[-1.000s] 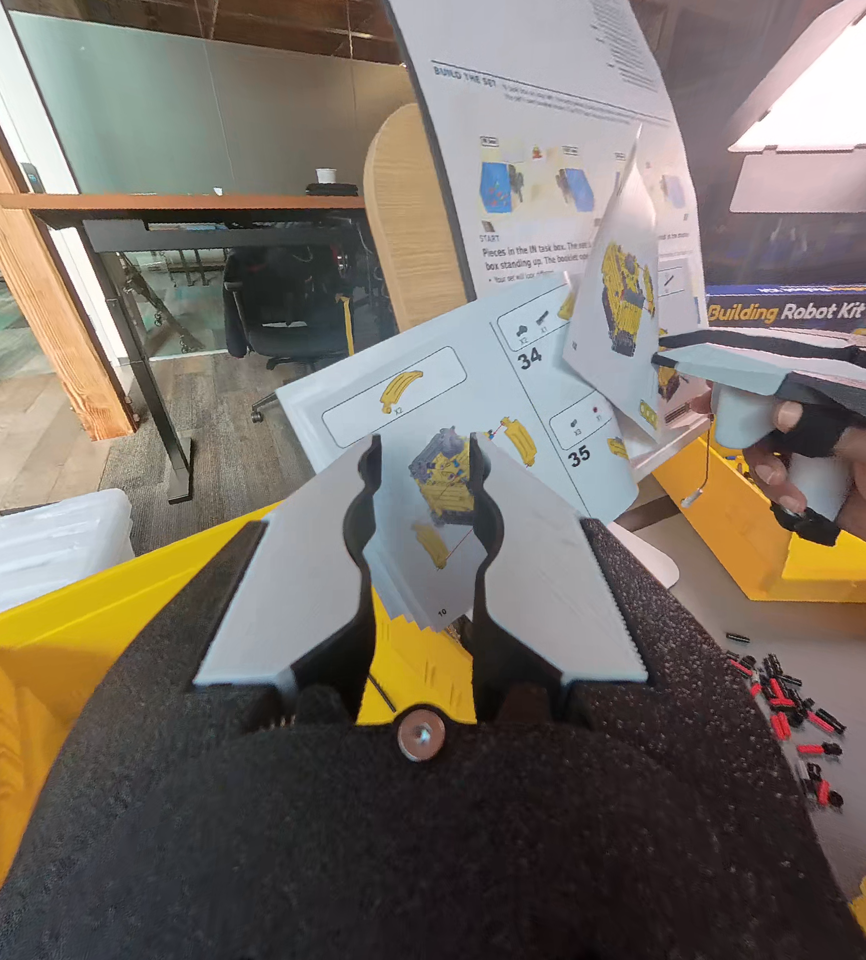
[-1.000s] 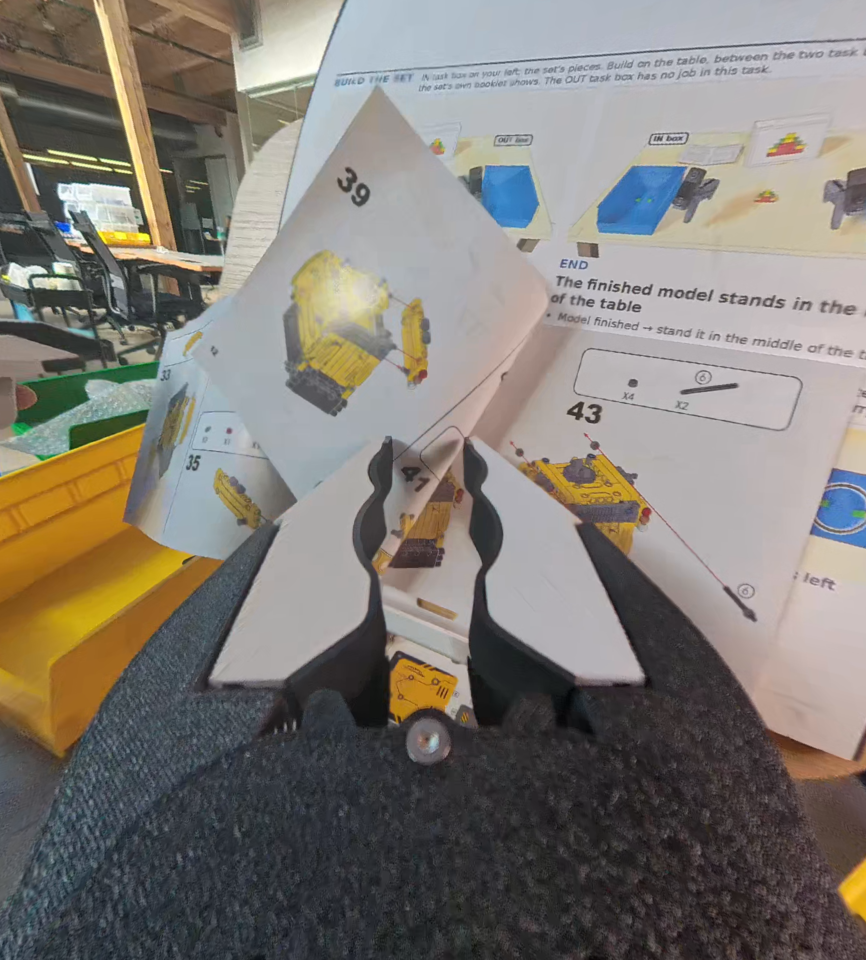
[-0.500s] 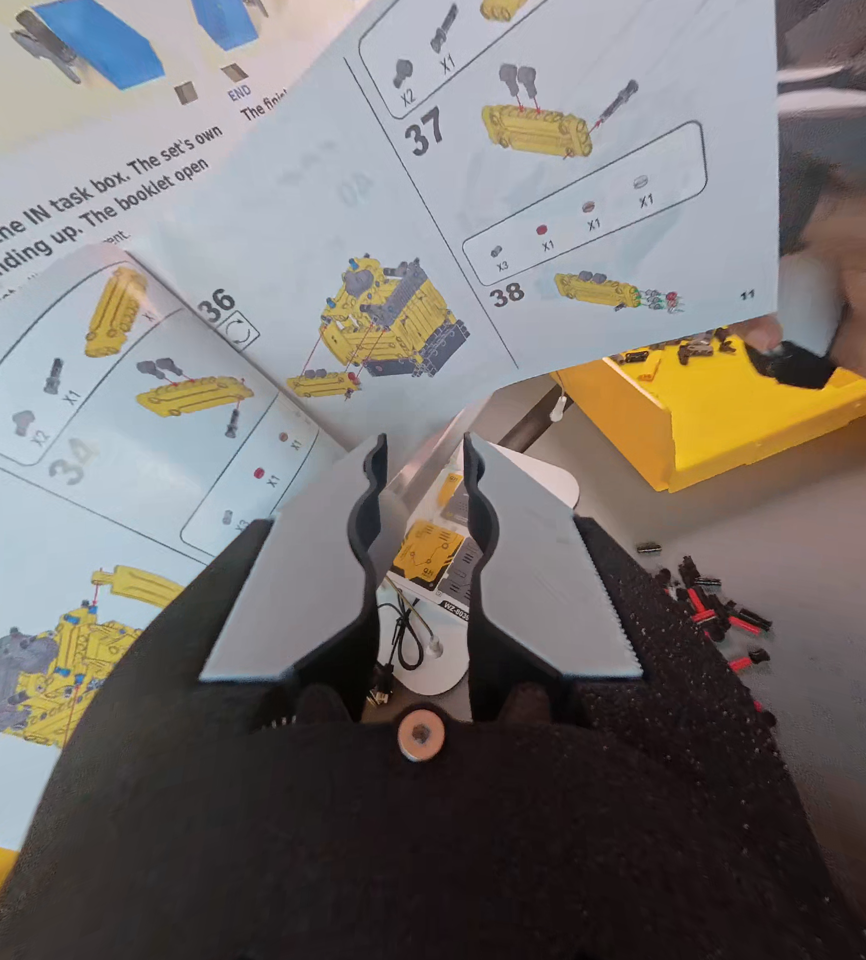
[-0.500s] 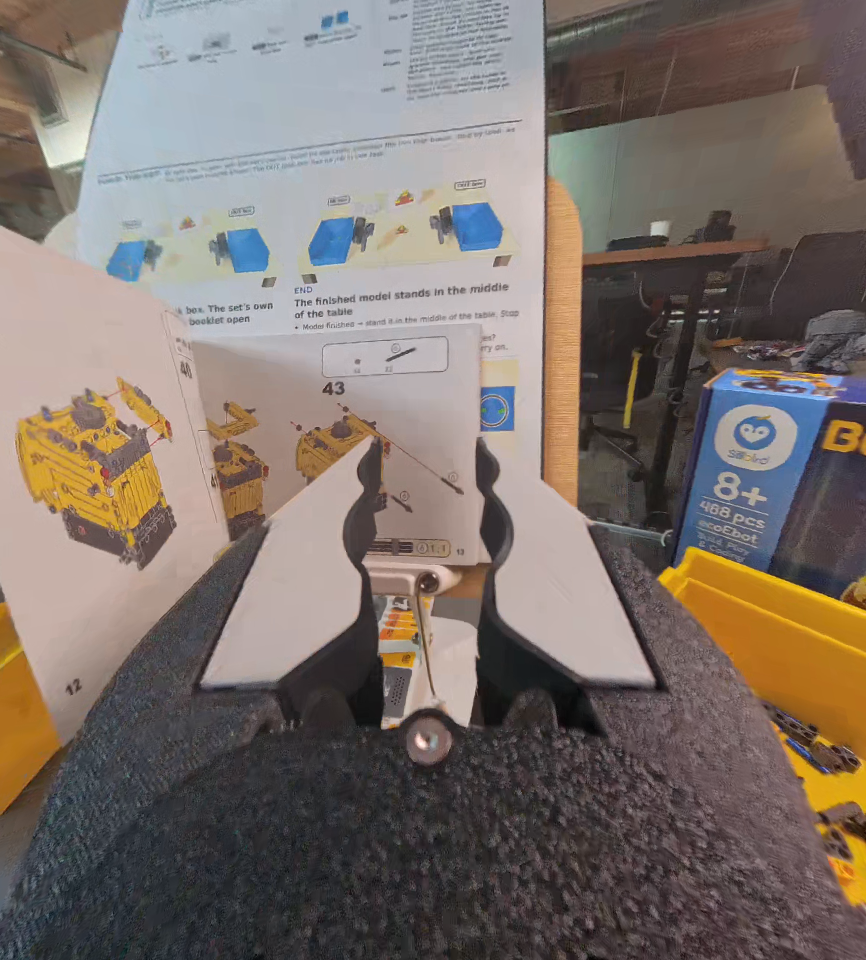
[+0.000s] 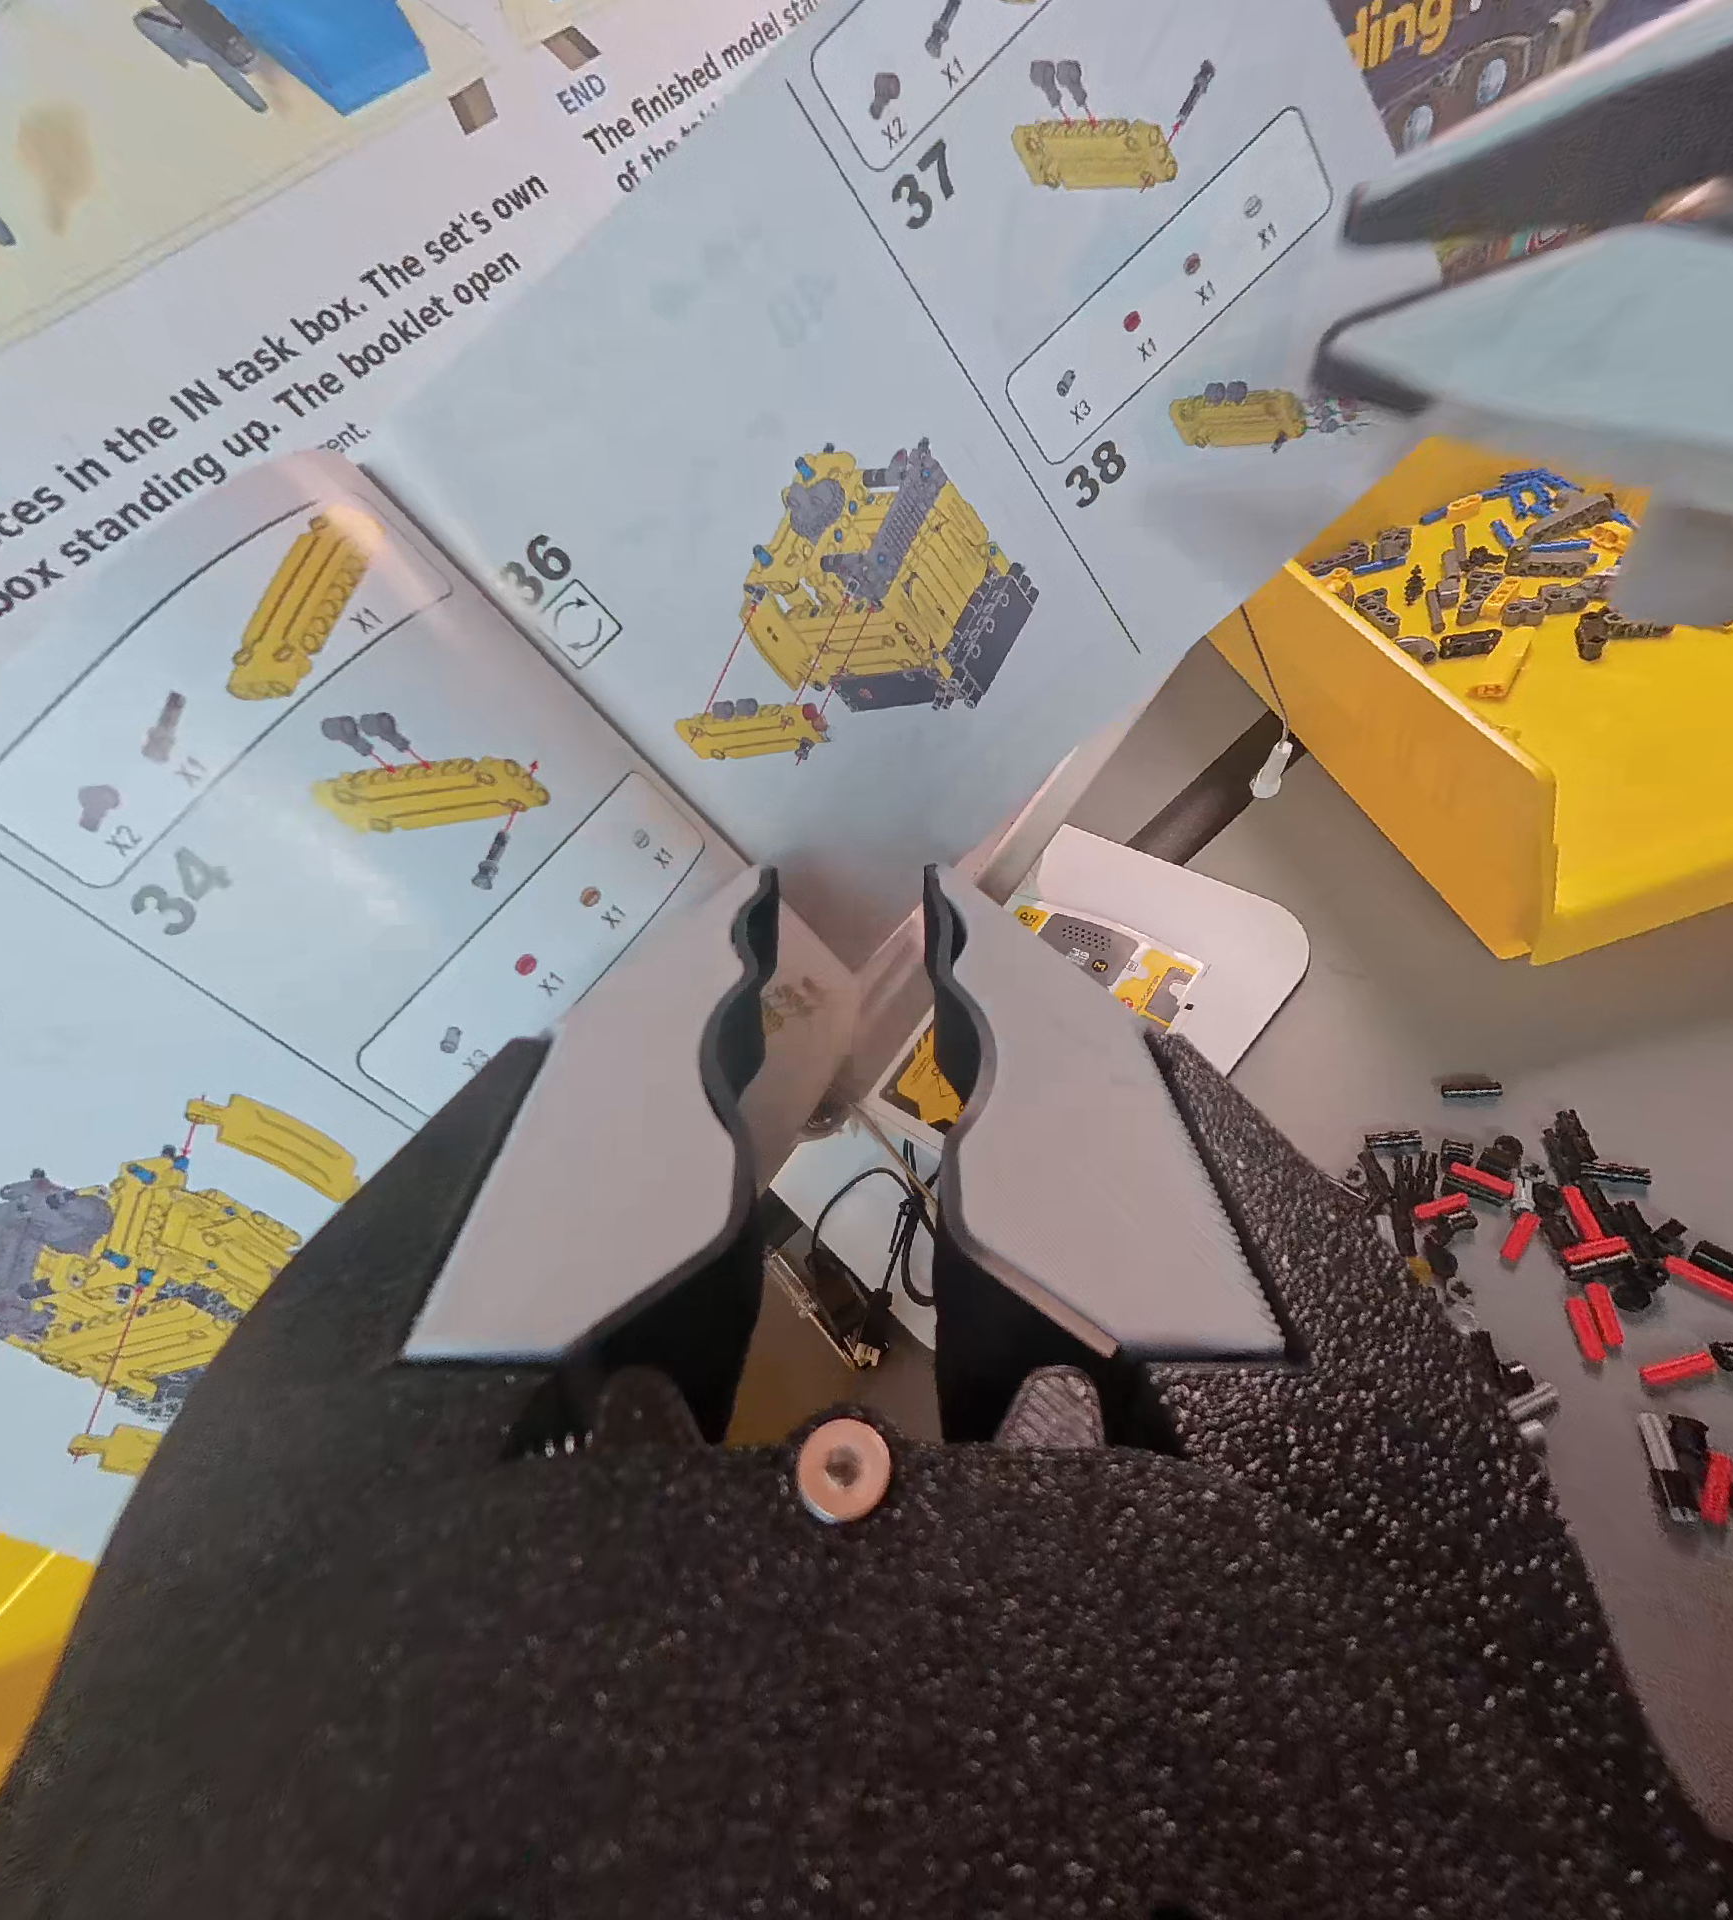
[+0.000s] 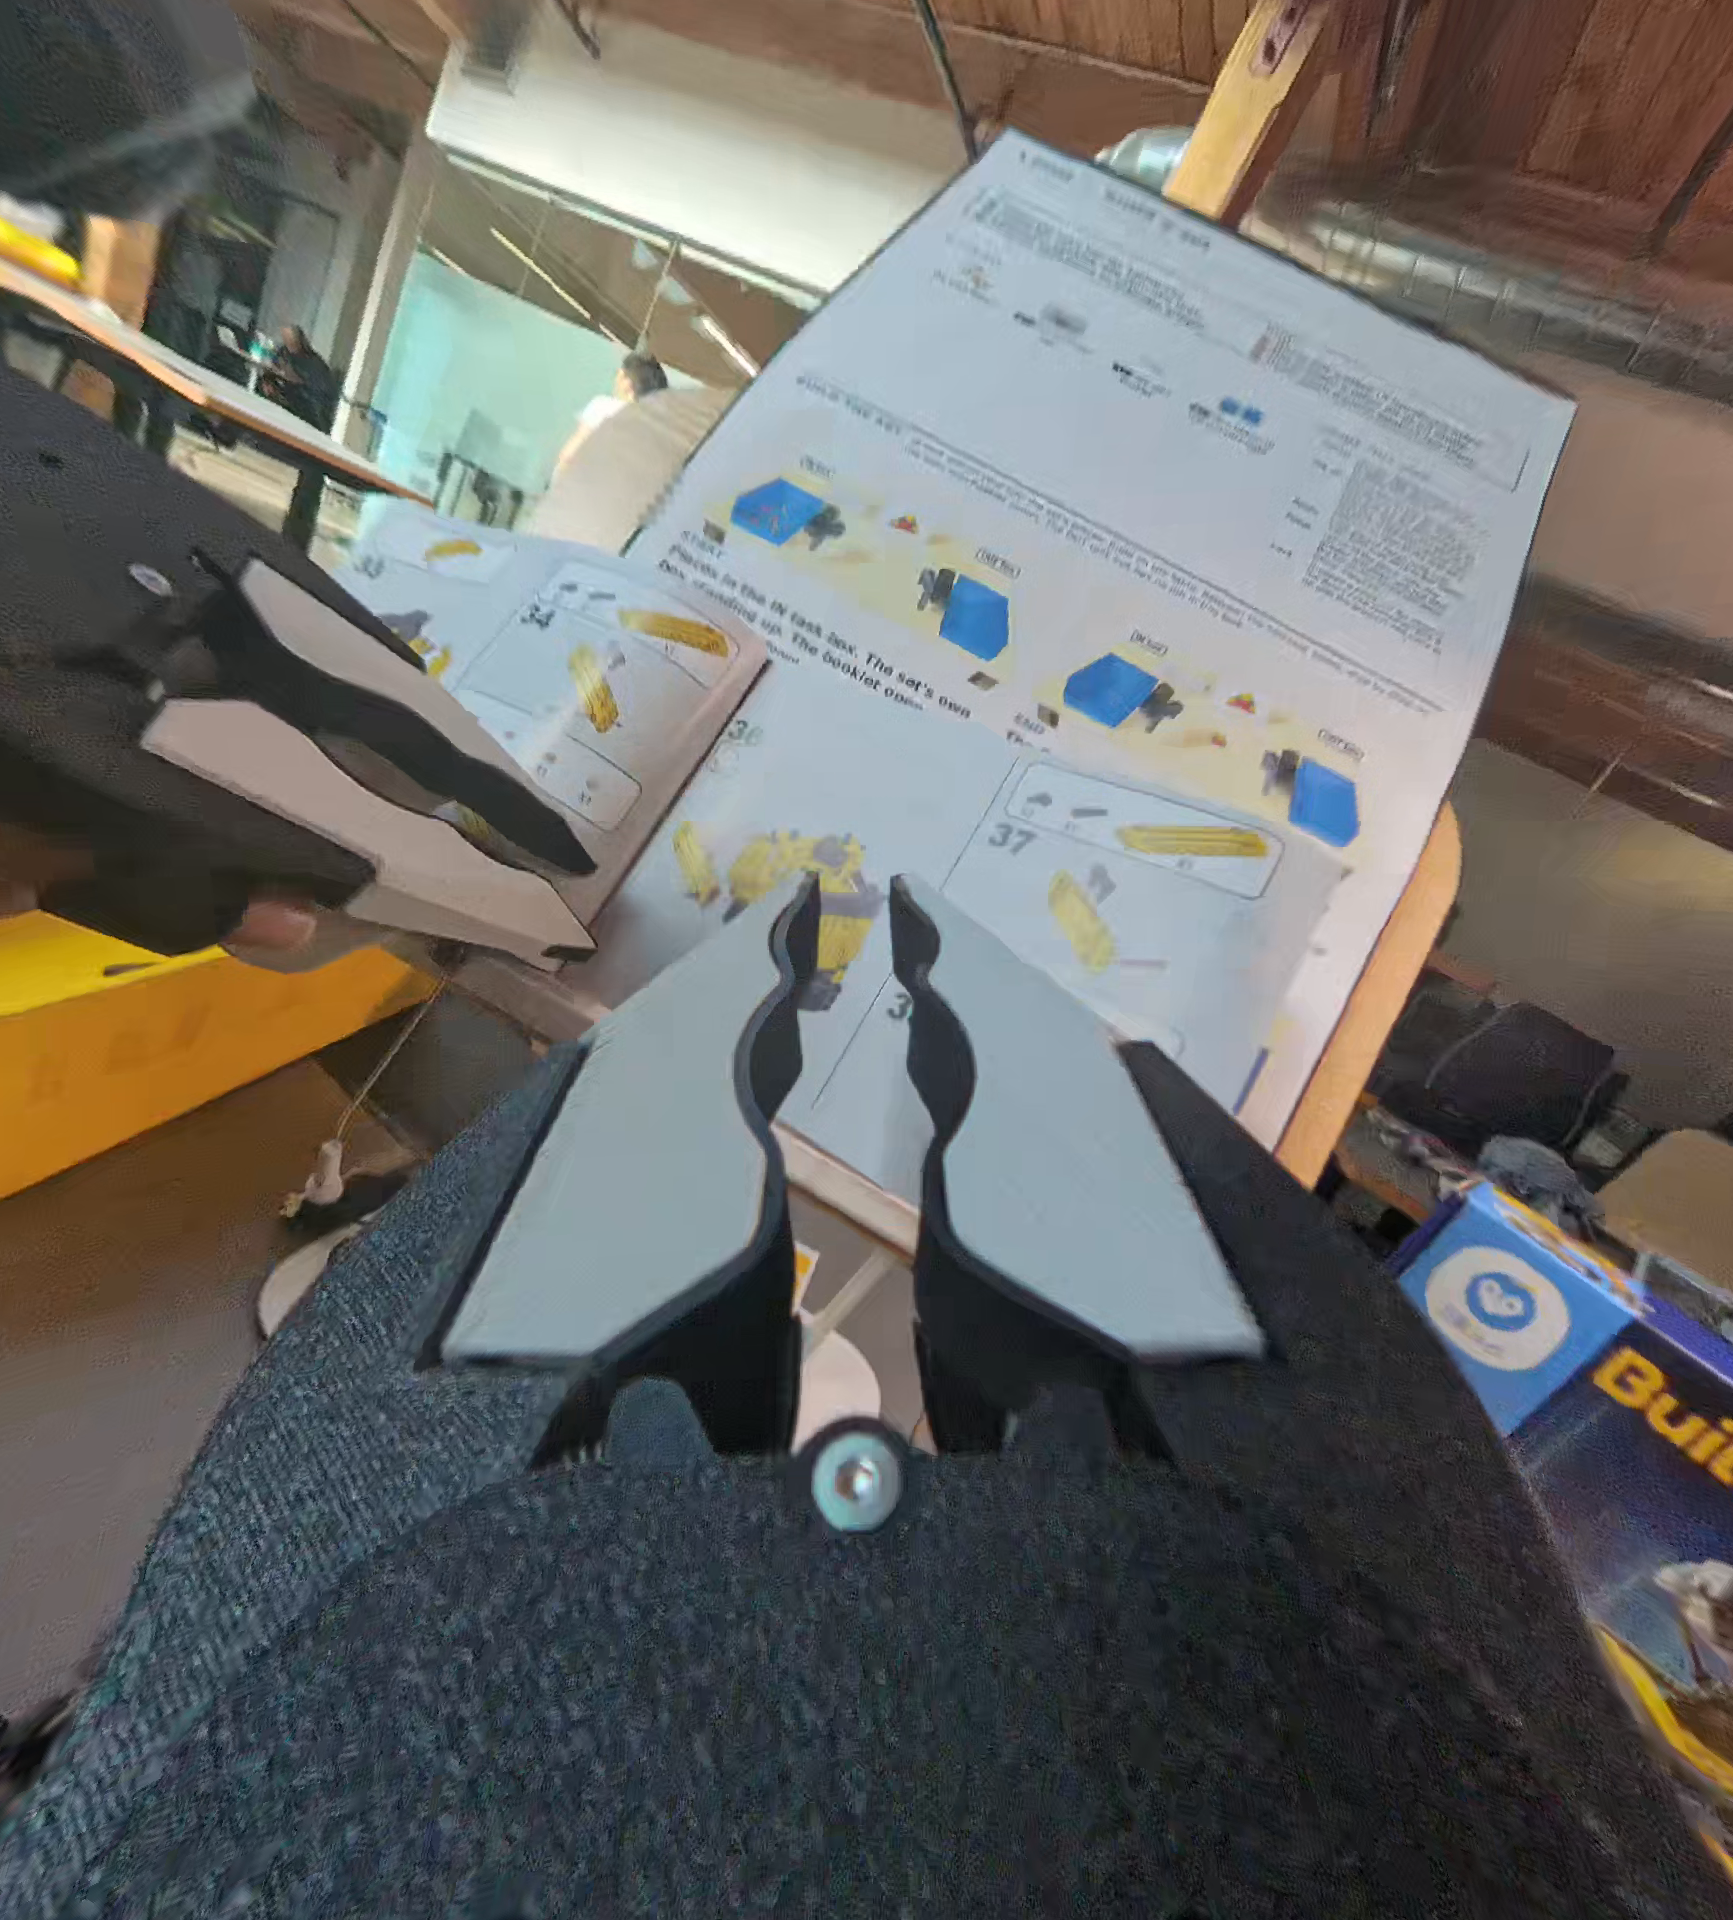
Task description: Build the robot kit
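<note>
Instruction sheet [image 6: 1205,499] propped upright, open booklet [image 5: 737,499] leaning against it. Yellow bin [image 5: 1568,748] of pieces near worktop's right edge. Left gripper [image 5: 846,904] narrowly parted, empty, at booklet's lower edge; right gripper [image 6: 854,899] likewise. Red and black pins [image 5: 1589,1247] loose beside.

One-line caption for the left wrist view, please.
Open left gripper faces the propped instruction booklet, empty; red and black pins lie right.

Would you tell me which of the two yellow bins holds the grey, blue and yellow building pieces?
The yellow bin on the right, behind the red and black pins. The bin on the left shows only its outer wall.
</note>
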Tool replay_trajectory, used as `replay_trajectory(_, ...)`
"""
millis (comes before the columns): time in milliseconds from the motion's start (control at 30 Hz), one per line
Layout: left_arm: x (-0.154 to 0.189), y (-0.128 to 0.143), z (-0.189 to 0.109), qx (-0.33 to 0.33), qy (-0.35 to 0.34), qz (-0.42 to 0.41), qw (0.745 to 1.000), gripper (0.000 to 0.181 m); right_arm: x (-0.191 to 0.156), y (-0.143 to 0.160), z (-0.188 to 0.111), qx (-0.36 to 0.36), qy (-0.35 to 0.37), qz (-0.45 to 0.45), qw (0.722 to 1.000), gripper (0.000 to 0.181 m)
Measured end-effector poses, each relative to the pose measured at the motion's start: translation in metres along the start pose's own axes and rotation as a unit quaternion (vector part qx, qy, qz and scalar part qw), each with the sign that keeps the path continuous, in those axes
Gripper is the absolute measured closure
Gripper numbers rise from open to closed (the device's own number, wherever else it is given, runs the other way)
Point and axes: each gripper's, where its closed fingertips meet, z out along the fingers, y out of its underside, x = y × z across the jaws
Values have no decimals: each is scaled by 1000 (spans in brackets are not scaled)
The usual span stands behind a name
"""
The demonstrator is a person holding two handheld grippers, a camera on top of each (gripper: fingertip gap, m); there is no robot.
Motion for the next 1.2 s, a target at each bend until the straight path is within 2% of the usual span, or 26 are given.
replay_trajectory(100, -3, 4, -9, 2, -7, 1, 1000, 155, 3, 61, 23, -120, 1, 30, 992, 167)
replay_trajectory(233, -11, 18, -20, -1, -26, 5, 1000, 155, 22, 101, 30, -174, 30, 68, 982, 164)
replay_trajectory(333, -19, 30, -25, -6, -39, 6, 999, 155, 30, 117, 29, -187, 43, 90, 977, 164)
replay_trajectory(467, -29, 41, -23, -10, -54, -5, 999, 156, 34, 119, 28, -179, 50, 103, 977, 163)
replay_trajectory(833, -31, 36, -12, 8, -77, -6, 997, 161, 49, 127, 23, -185, 61, 123, 973, 164)
replay_trajectory(1200, -20, 30, -17, 52, -32, -66, 996, 156, 54, 127, 20, -194, 53, 139, 970, 164)
